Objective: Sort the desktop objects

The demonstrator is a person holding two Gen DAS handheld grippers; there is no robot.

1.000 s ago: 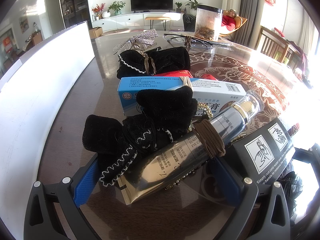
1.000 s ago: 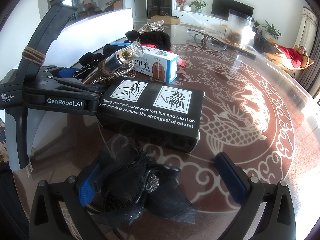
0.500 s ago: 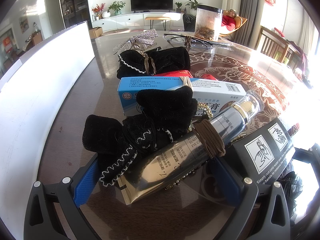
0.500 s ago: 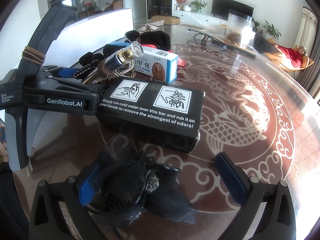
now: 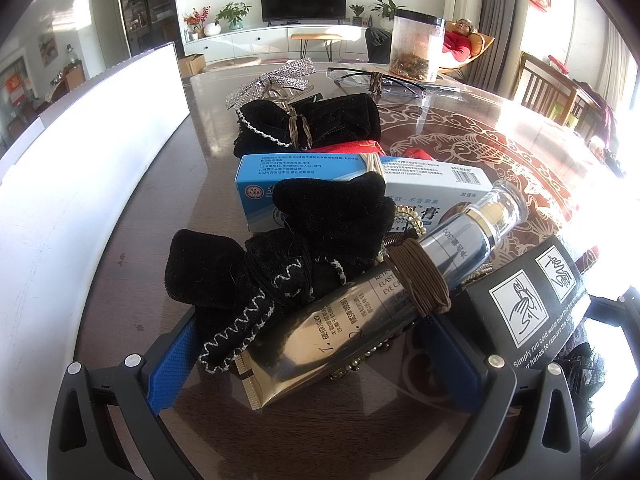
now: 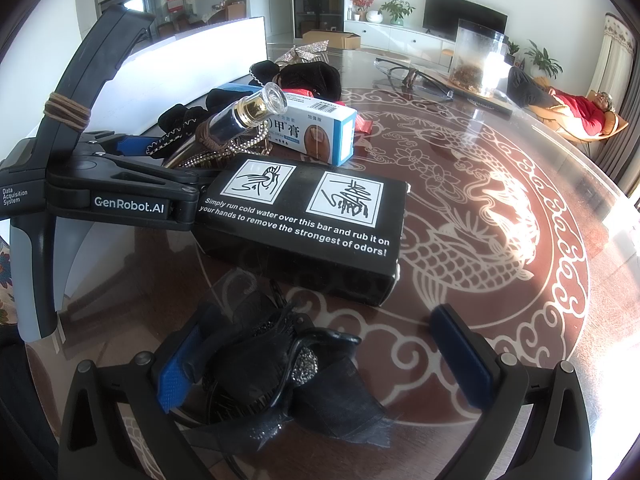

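While sunlight glares off a glass-topped surface (image 6: 500, 184) patterned with a dragon, two handheld grippers sit low among scattered desktop items. The left gripper (image 5: 316, 360) is spread wide, its blue pads either side of a metallic tube (image 5: 360, 316) wound with a brown hair tie (image 5: 418, 280), without pressing on it; a black velvet bow (image 5: 280, 256) lies against the tube's left side. Just behind them is a blue-and-white box (image 5: 436, 184), and farther back a second velvet bow (image 5: 320, 122) and a rhinestone bow (image 5: 272, 80). A black box (image 6: 304, 220) printed with hand-washing pictures lies between the two grippers, touching the left one's outer finger. The right gripper (image 6: 324, 364) is also open, with a black sequinned hair clip (image 6: 276, 364) resting against its left pad and the right pad well clear. At the far edge stands a clear container (image 5: 416, 48) with a dark lid, brownish material lying in its bottom; glasses (image 5: 376, 80) lie just before it. A white panel (image 5: 80, 168) runs along the left side.
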